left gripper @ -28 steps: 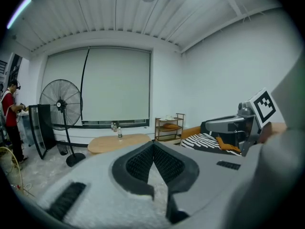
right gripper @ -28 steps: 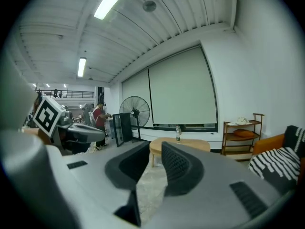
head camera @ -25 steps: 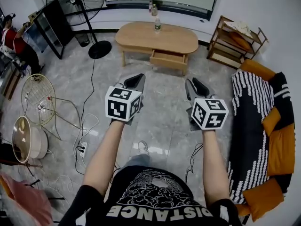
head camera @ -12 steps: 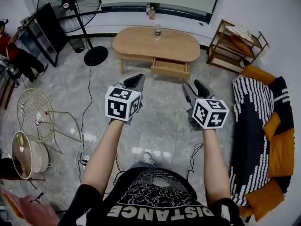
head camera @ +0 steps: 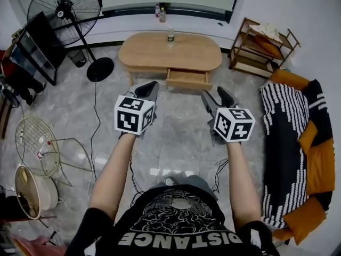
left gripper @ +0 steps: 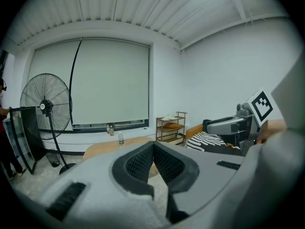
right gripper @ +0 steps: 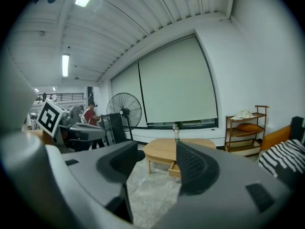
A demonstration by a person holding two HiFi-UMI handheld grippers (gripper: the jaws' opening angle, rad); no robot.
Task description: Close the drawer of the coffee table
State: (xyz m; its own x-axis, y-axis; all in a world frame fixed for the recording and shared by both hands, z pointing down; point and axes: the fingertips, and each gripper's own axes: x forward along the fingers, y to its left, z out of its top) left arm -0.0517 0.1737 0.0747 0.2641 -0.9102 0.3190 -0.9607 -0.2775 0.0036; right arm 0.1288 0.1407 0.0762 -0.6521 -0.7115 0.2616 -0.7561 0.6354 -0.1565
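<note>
The oval wooden coffee table [head camera: 176, 52] stands ahead by the far wall, its drawer [head camera: 186, 79] pulled out toward me. Both grippers hover over the floor short of it and touch nothing. My left gripper [head camera: 151, 87] points at the table's front left, and its pads [left gripper: 143, 161] meet with nothing between them. My right gripper [head camera: 215, 95] points just right of the drawer; its jaws are opening and hold nothing. In the right gripper view the table [right gripper: 167, 148] and the drawer [right gripper: 175, 170] show through the gap between the jaws. The left gripper's shut jaws partly hide the table [left gripper: 102, 149].
A plastic bottle [head camera: 170, 35] stands on the table's far edge. A big floor fan [head camera: 61, 9] and a black rack [head camera: 32, 52] are at the left, a wooden shelf [head camera: 264, 47] and a striped sofa [head camera: 290, 127] at the right. Cables [head camera: 96, 116] trail over the floor.
Both grippers have moved forward, and the table and drawer now sit closer ahead. The right gripper's jaws have spread apart; the left's stay together.
</note>
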